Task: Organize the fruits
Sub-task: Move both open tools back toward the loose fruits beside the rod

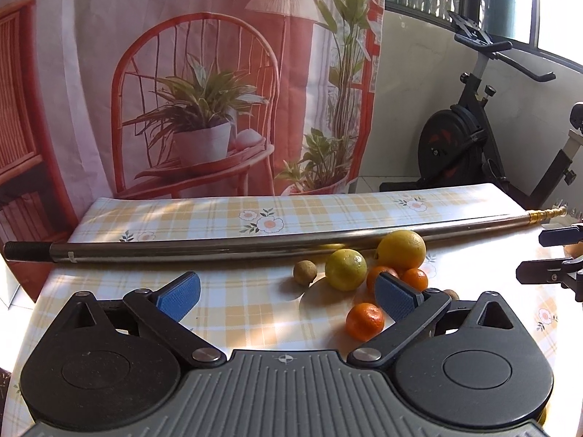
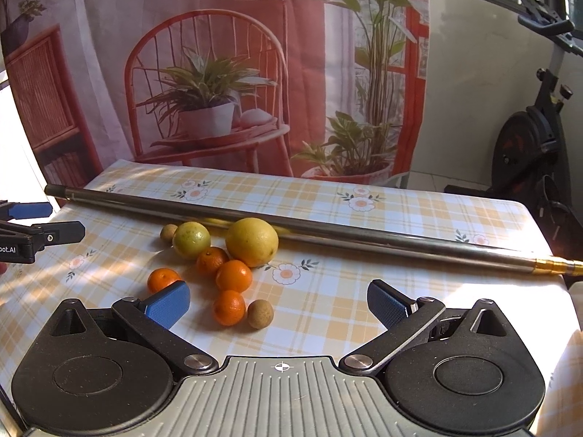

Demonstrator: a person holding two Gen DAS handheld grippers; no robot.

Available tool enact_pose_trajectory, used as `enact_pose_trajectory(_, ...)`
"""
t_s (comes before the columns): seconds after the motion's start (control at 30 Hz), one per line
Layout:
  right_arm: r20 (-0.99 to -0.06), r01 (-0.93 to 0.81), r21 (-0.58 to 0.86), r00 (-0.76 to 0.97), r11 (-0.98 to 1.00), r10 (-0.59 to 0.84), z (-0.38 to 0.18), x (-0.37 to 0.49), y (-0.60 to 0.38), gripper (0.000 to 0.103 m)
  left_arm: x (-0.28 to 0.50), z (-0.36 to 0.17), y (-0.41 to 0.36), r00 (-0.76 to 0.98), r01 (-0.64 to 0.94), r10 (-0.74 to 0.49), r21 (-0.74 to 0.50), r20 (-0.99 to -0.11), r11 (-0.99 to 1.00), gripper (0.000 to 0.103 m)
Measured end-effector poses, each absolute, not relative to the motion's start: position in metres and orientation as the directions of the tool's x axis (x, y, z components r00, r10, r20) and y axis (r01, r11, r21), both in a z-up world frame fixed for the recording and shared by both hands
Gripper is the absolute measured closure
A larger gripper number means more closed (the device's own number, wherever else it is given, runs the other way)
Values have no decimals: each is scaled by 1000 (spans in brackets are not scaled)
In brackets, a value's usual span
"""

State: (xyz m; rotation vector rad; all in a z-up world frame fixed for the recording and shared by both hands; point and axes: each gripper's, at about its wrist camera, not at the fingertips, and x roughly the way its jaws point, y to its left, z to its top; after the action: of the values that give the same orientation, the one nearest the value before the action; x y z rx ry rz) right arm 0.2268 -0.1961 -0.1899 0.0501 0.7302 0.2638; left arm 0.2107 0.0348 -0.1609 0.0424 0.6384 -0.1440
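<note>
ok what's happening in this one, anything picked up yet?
Nothing is held yet. Both handheld grippers, left gripper and right gripper, hover open over the checked tablecloth. The fruit sits loose in a cluster in front of a long metal pole: a large yellow citrus, a smaller greenish one, four small oranges and two small brown fruits.

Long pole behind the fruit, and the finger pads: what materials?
Pole: looks like polished metal, probably steel, since it mirrors the yellow fruit; brass-coloured ridged tip at one end, black threaded end, likely plastic, at the other. Pads on the right gripper's fingers: blue, finely textured, matte, probably rubber or soft plastic.
</note>
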Motion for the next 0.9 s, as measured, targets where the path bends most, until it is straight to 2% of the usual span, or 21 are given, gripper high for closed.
enact_pose_trajectory(0.1,-661,-210,157,703,965,261,-194,232,-199,0,219,-166,32,806,128,-78,43,-586,991,0)
enact_pose_trajectory(0.3,-653,-186,157,718,970,243,-197,236,-200,0,238,-177,28,808,151,-76,81,-585,985,0)
enact_pose_trajectory(0.43,-661,-188,236,688,953,299,-203,243,-205,0,250,-190,29,783,214,-157,24,-602,977,3)
enact_pose_trajectory(0.53,-651,-212,265,680,941,337,-204,244,-204,0,256,-202,35,755,270,-249,-58,-606,961,22)
enact_pose_trajectory(0.7,-654,-203,244,688,948,315,-206,247,-203,1,268,-218,40,753,231,-242,-98,-612,968,31)
enact_pose_trajectory(0.77,-658,-205,244,683,948,318,-208,248,-204,1,276,-222,43,734,233,-258,-124,-629,965,47)
enact_pose_trajectory(0.83,-667,-209,223,680,952,305,-210,248,-203,3,280,-224,40,723,244,-262,-118,-639,962,50)
enact_pose_trajectory(0.9,-672,-213,184,685,960,281,-212,248,-200,10,283,-226,35,725,264,-258,-87,-639,960,51)
